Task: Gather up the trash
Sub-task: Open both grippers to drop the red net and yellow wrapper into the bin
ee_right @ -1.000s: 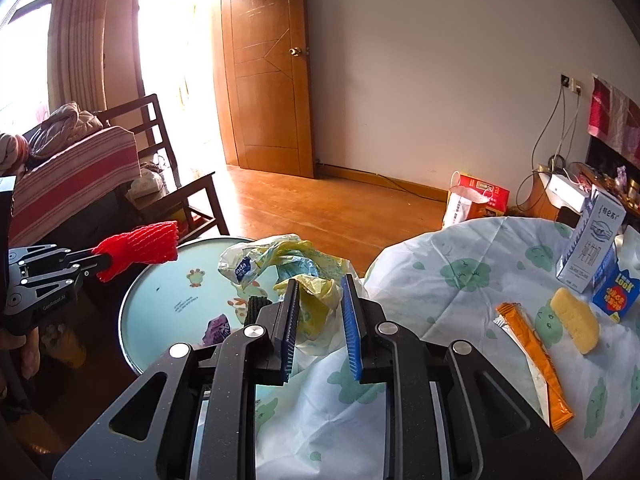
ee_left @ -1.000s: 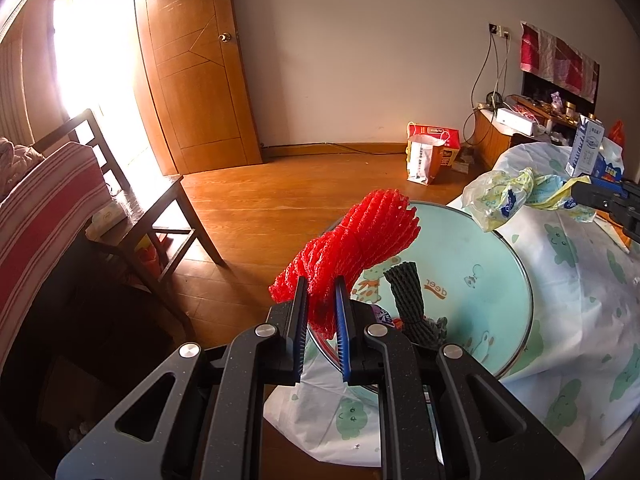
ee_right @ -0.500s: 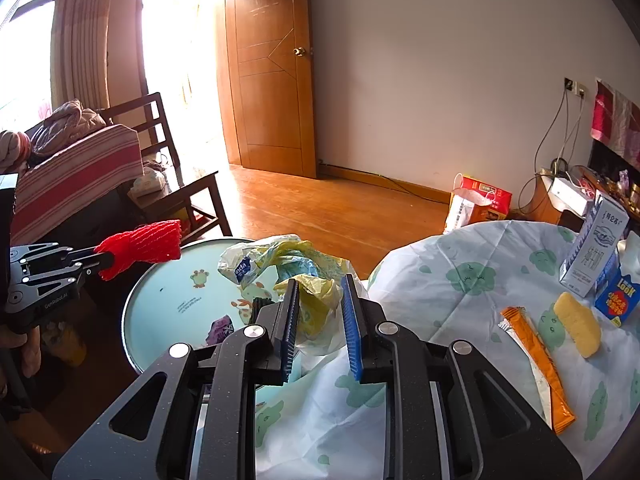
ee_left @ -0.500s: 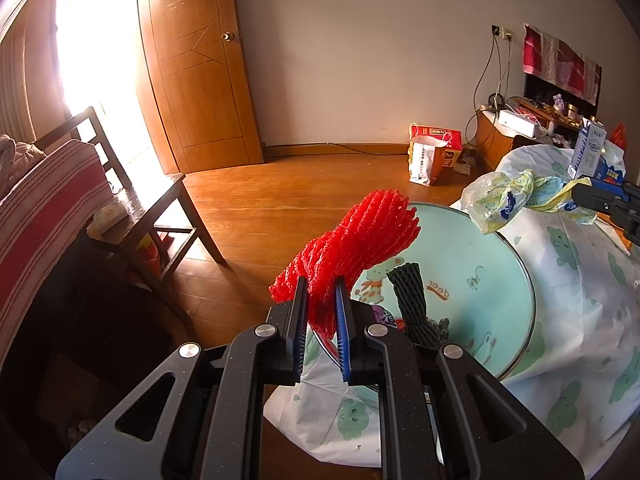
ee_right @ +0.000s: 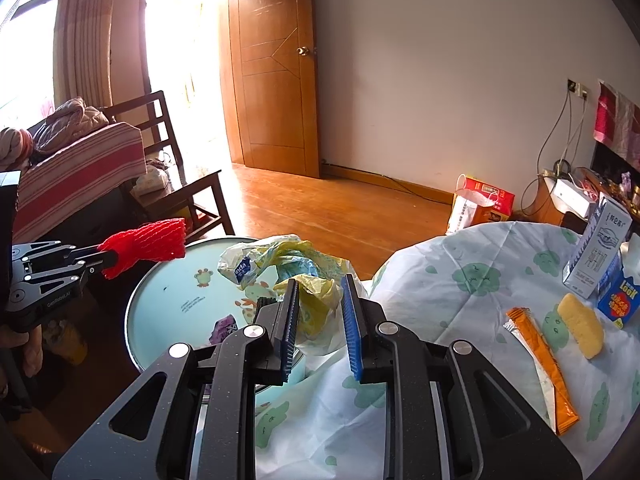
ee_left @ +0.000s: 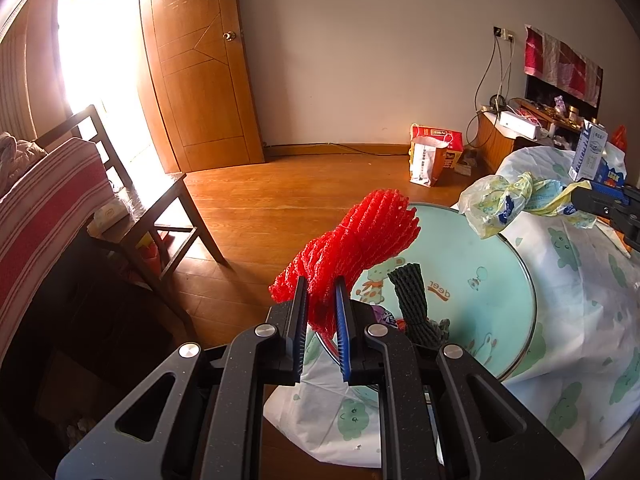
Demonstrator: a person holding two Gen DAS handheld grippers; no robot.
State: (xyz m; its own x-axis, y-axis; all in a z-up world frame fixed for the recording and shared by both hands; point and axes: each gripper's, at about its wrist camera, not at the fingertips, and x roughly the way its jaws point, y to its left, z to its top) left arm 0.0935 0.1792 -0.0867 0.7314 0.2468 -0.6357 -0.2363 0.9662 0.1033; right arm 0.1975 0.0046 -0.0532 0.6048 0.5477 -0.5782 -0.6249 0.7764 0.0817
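Nothing much had shifted: left tongs [ee_left: 322,300] stayed clamped on the red foam net [ee_left: 352,240] above the round basin [ee_left: 488,292], right tongs [ee_right: 320,304] gripped the plastic bag [ee_right: 316,300] beside it

Ahead of me a plain pale wall [ee_right: 420,80] meets a glossy wood floor [ee_left: 280,200]. A wooden door [ee_left: 200,72] stands open beside a doorway [ee_right: 180,80] flooded with white daylight. To my left a dark chair [ee_left: 160,208] has a striped cloth [ee_left: 44,200] over it. Cables [ee_right: 564,128] hang from a wall socket [ee_right: 576,87] at right.
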